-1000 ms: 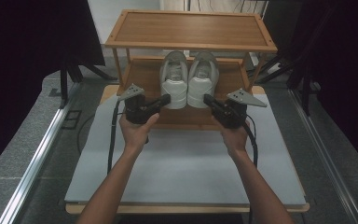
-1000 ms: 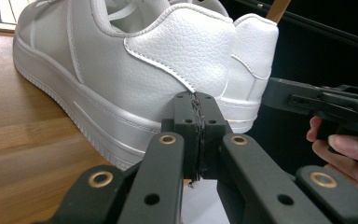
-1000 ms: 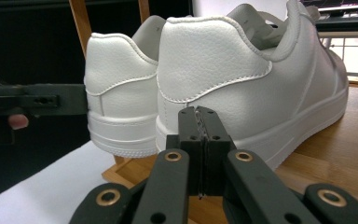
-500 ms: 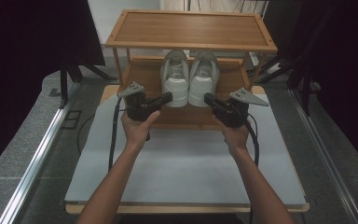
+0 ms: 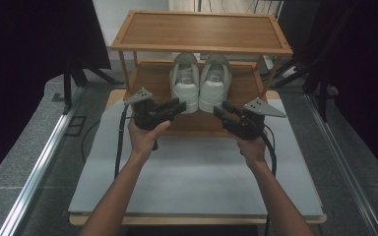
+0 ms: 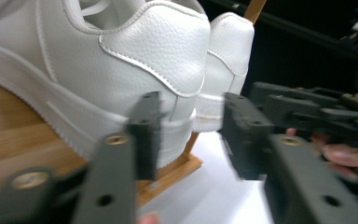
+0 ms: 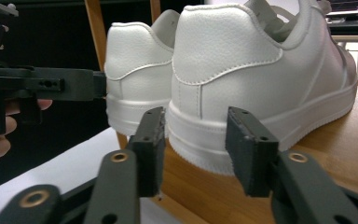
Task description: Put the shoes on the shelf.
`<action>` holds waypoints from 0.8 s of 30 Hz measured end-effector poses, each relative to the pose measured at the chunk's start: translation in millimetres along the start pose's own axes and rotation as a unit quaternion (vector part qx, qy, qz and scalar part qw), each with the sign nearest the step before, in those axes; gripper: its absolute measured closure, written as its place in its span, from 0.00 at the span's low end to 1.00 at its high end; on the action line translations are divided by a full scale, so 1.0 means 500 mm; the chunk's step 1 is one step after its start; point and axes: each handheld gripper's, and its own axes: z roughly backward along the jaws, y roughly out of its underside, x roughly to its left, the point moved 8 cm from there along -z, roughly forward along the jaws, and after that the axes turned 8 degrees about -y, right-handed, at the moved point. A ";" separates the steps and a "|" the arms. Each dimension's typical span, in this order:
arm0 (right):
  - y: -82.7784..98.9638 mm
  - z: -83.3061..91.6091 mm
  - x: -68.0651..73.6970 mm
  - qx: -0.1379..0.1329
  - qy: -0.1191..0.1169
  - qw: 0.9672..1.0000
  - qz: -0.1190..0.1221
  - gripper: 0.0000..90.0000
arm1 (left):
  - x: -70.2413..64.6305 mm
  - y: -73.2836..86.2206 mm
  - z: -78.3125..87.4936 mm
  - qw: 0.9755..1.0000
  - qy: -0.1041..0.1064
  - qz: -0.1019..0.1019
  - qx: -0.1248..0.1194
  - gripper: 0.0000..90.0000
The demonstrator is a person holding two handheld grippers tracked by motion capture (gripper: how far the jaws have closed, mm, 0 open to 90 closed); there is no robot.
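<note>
- The left gripper [image 5: 176, 105] and right gripper [image 5: 220, 110] have just been opening their jaws; both stand released, with nothing between them.
- The shoes [image 5: 200, 81] sit on the lower shelf [image 5: 150, 81], heels outward.
- Risk: a shallow bite on a heel may slip, or push the pair back.
- No readable writing or brand.

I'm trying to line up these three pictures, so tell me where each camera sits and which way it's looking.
High view: above the person's side of the table, looking forward and down at the wooden rack with the white shoes; both forearms, the left claw and the right claw show.
Left gripper view: rides the left claw, looking along its open jaws at the left shoe's heel; the other hand shows farther off.
Right gripper view: rides the right claw, facing the right shoe's heel.
Shared: both gripper views show both shoe heels and the opposite claw.
</note>
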 end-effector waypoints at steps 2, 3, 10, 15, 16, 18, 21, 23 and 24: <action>0.001 0.008 0.001 -0.005 0.002 1.000 -0.001 0.60 | -0.004 0.001 0.007 1.000 0.002 0.000 -0.002 0.57; 0.001 0.017 0.001 -0.010 0.003 1.000 -0.002 0.60 | -0.008 0.003 0.016 1.000 0.005 0.002 -0.007 0.57; 0.030 0.079 0.012 -0.037 -0.003 0.999 -0.017 0.56 | -0.029 0.041 0.086 1.000 0.002 -0.001 -0.020 0.49; 0.069 0.117 0.008 -0.042 -0.009 0.999 -0.027 0.54 | -0.028 0.076 0.114 1.000 -0.006 -0.004 -0.013 0.48; 0.079 0.125 0.006 -0.039 -0.008 0.999 -0.026 0.54 | -0.025 0.084 0.119 1.000 -0.007 -0.002 -0.011 0.48; 0.102 0.140 0.000 -0.034 -0.007 0.999 -0.030 0.54 | -0.019 0.099 0.126 1.000 -0.011 -0.006 -0.005 0.48; 0.139 0.161 -0.009 -0.029 -0.001 0.999 -0.039 0.54 | -0.010 0.126 0.139 1.000 -0.020 -0.006 0.002 0.47; 0.165 0.174 -0.017 -0.024 0.003 0.999 -0.049 0.54 | -0.003 0.151 0.147 1.000 -0.027 -0.005 0.012 0.47; 0.183 0.181 -0.021 -0.019 0.004 0.998 -0.057 0.54 | -0.001 0.159 0.149 0.999 -0.029 -0.004 0.016 0.47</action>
